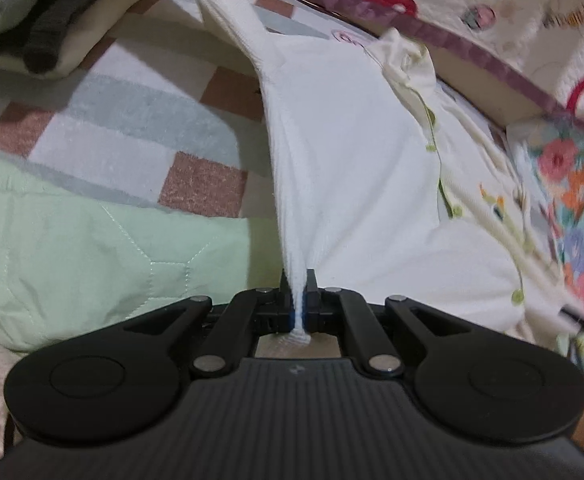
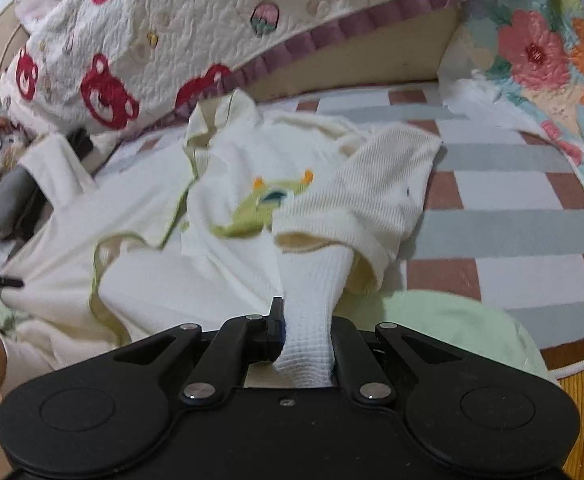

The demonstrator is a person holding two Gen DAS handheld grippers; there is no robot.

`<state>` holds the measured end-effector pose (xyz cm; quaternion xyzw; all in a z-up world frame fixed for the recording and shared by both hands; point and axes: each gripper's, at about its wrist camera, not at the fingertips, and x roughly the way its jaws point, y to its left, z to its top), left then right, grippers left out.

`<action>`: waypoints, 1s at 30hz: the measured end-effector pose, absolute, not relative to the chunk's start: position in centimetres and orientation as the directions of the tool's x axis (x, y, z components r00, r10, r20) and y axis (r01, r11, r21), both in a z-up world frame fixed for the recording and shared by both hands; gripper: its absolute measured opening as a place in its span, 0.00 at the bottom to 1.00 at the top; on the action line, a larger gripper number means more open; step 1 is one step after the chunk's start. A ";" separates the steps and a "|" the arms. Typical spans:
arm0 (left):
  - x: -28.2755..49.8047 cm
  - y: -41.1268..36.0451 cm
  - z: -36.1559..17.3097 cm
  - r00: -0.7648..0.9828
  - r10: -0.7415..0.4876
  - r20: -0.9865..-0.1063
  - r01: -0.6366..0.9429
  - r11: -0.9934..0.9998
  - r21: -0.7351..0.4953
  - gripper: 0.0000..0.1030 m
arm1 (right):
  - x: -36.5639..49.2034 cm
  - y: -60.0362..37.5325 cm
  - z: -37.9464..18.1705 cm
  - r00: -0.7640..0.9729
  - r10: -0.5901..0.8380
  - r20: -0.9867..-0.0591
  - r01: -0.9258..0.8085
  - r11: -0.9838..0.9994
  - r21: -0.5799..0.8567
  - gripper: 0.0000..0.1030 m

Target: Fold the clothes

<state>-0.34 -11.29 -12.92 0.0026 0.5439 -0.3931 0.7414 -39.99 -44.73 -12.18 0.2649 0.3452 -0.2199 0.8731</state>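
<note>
While white ribbed garment (image 1: 332,152) hangs stretched over checked bed cover (image 1: 123,128), cloth reads light, soft, limp, stretchy; best taken at hems or corners. Left gripper (image 1: 300,300): fingers pressed tight, pinching thin bunched edge. Right gripper (image 2: 306,328): fingers part-spread around thicker ribbed fold (image 2: 312,312), clamping it beside cream embroidered clothes (image 2: 227,184).
</note>
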 end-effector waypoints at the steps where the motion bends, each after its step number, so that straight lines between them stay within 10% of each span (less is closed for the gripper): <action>1: -0.3 -11.5 -13.3 0.102 -0.569 -0.816 0.586 0.697 -0.413 0.02 | -39.8 -44.8 -12.9 0.652 -0.193 -0.733 0.571 0.761 0.308 0.04; 9: -0.3 -12.6 -14.2 0.107 -0.469 -0.877 0.614 0.725 -0.313 0.04 | -39.5 -44.0 -15.0 0.617 -0.134 -0.775 0.565 0.762 0.317 0.05; 17: -1.6 -14.1 -7.1 0.284 -0.473 -0.834 0.734 0.667 -0.128 0.14 | -39.6 -46.2 -11.8 0.610 -0.240 -0.755 0.471 0.876 0.103 0.35; 30: -9.4 -39.4 -8.0 0.021 -0.646 -0.763 0.969 0.200 -0.143 0.28 | -33.6 -47.7 -13.7 0.636 -0.139 -0.759 0.074 0.990 -0.119 0.53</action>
